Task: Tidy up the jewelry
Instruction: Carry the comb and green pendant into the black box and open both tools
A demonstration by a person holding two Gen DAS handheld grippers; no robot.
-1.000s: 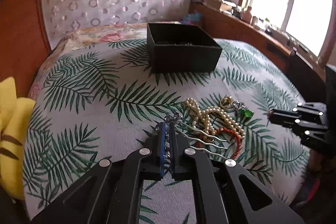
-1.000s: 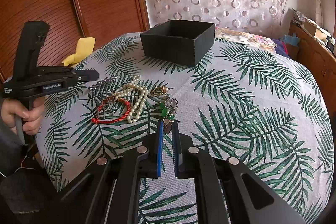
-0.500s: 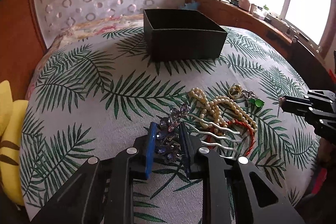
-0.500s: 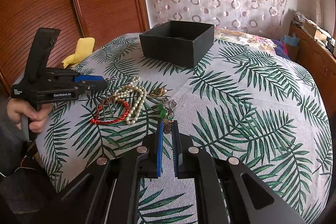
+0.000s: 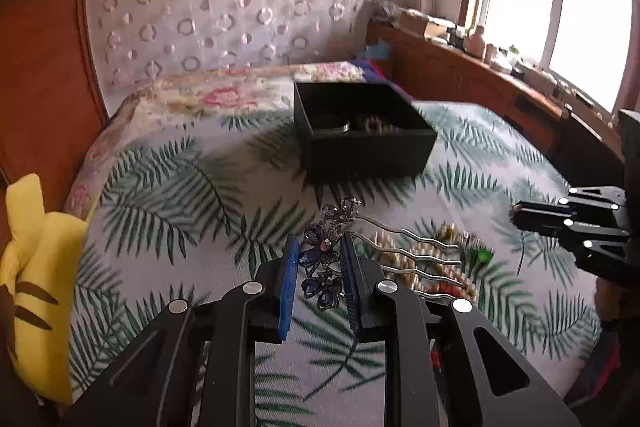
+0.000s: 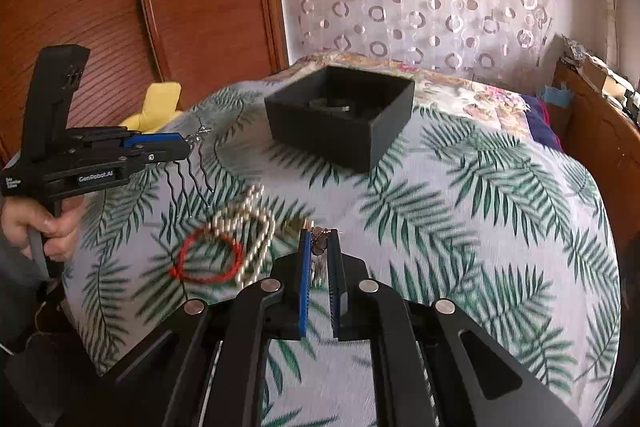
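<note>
Jewelry lies on a bed with a green palm-leaf bedspread (image 6: 480,211), and two pieces are off it. The left claw (image 5: 320,267) is clamped on the purple rhinestone flower head of a silver wavy-pronged hair comb (image 5: 324,259), which hangs above the bedspread, its prongs trailing to the right. The right claw (image 6: 319,267) is closed narrow on a small dangling metal trinket (image 6: 319,247) (too blurred to name).

The comb looks light and stiff, but the prongs are thin and springy and could snag the cream pearl bead necklace (image 6: 256,227) or the red cord bracelet (image 6: 208,259) below; the flower head, where the grip sits, seems the sound place to hold, since the stones give the pads purchase. The necklace and cord would be limp and slide, so they are best pinched at a bunched part.

Only the left wrist view shows the open black square box (image 5: 360,135) holding a dark ring-shaped item and something beaded, near the bed's far edge. Only the right wrist view shows the comb's prongs hanging clear of the bedspread.
</note>
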